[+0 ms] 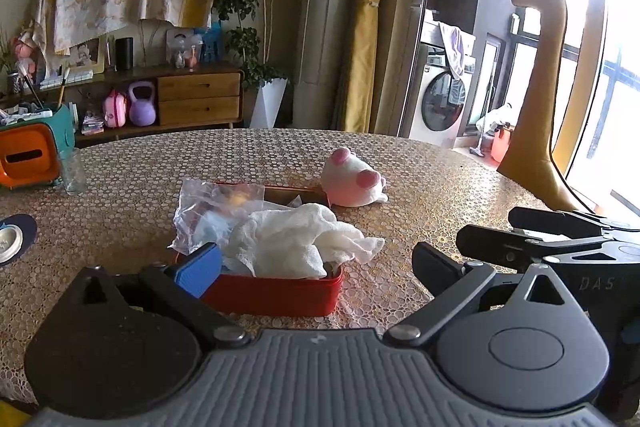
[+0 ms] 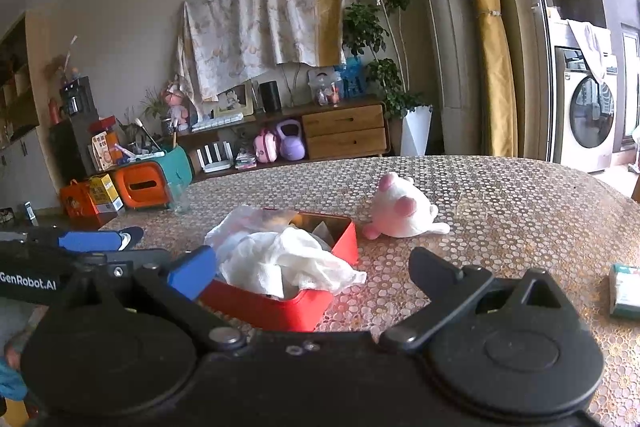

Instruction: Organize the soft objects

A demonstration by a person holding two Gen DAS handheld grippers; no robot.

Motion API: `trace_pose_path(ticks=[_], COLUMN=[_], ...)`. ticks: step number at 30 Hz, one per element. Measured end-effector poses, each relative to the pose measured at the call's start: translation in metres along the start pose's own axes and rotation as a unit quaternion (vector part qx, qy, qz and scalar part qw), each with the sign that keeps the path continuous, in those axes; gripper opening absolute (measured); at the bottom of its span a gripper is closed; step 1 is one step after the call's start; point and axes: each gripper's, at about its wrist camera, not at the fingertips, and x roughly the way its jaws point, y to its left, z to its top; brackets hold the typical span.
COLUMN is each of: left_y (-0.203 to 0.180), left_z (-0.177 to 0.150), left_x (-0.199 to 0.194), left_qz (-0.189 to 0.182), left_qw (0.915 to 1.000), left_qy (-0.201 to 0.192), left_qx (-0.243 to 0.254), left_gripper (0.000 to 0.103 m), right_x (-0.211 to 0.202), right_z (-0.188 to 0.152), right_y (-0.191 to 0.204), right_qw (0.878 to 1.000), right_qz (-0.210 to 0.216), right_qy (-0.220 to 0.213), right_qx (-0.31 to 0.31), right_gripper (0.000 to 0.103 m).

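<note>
A red tin box (image 1: 280, 293) (image 2: 280, 303) stands on the table. A crumpled white cloth (image 1: 296, 239) (image 2: 280, 259) lies in it and hangs over its near right edge. A clear plastic bag (image 1: 208, 211) (image 2: 256, 219) sits at its far left. A white and pink plush toy (image 1: 352, 183) (image 2: 404, 213) lies on the table behind the box to the right. My left gripper (image 1: 316, 263) is open and empty, just in front of the box. My right gripper (image 2: 316, 271) is open and empty, also close in front of the box; it shows in the left wrist view (image 1: 520, 247).
The table (image 1: 440, 187) has a patterned lace cover. An orange and teal holder (image 1: 28, 155) and a glass (image 1: 72, 171) stand at far left. A small green and white pack (image 2: 626, 291) lies at right. A giraffe figure (image 1: 540, 99) stands beyond the table's right edge.
</note>
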Motion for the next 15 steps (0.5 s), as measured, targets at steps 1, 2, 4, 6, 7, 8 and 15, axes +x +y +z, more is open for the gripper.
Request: trace_pose_path(ticks=[1, 2, 4, 6, 7, 8, 15], left_y=[0.0001, 0.0002, -0.0001, -0.0003, 0.0000, -0.0001, -0.0013], left_z=[-0.0002, -0.0001, -0.0004, -0.0005, -0.0011, -0.0010, -0.0010], left_x=[0.0003, 0.0008, 0.0008, 0.0008, 0.0006, 0.0008, 0.0005], left_qz=[0.000, 0.002, 0.003, 0.003, 0.003, 0.003, 0.003], left_qw=[1.0000, 1.0000, 1.0000, 1.0000, 1.0000, 1.0000, 1.0000], left_qy=[0.001, 0.001, 0.001, 0.001, 0.002, 0.002, 0.003], left_qx=[0.000, 0.000, 0.001, 0.001, 0.000, 0.000, 0.000], left_gripper=[0.102, 0.102, 0.102, 0.102, 0.102, 0.102, 0.102], right_x=[-0.0002, -0.0002, 0.0003, 0.0004, 0.0004, 0.0002, -0.0001], right_z=[-0.0005, -0.0006, -0.0013, -0.0018, -0.0021, -0.0023, -0.0027], right_y=[-0.0004, -0.0006, -0.0001, 0.0005, 0.0002, 0.0002, -0.0010], right_qw=[1.000, 1.000, 1.000, 1.000, 1.000, 1.000, 1.000], right_qz=[0.000, 0.001, 0.003, 0.003, 0.003, 0.003, 0.002], right_qy=[0.000, 0.001, 0.002, 0.003, 0.003, 0.003, 0.003], right_qx=[0.000, 0.002, 0.003, 0.003, 0.003, 0.003, 0.005], right_gripper=[0.103, 0.103, 0.103, 0.103, 0.103, 0.103, 0.103])
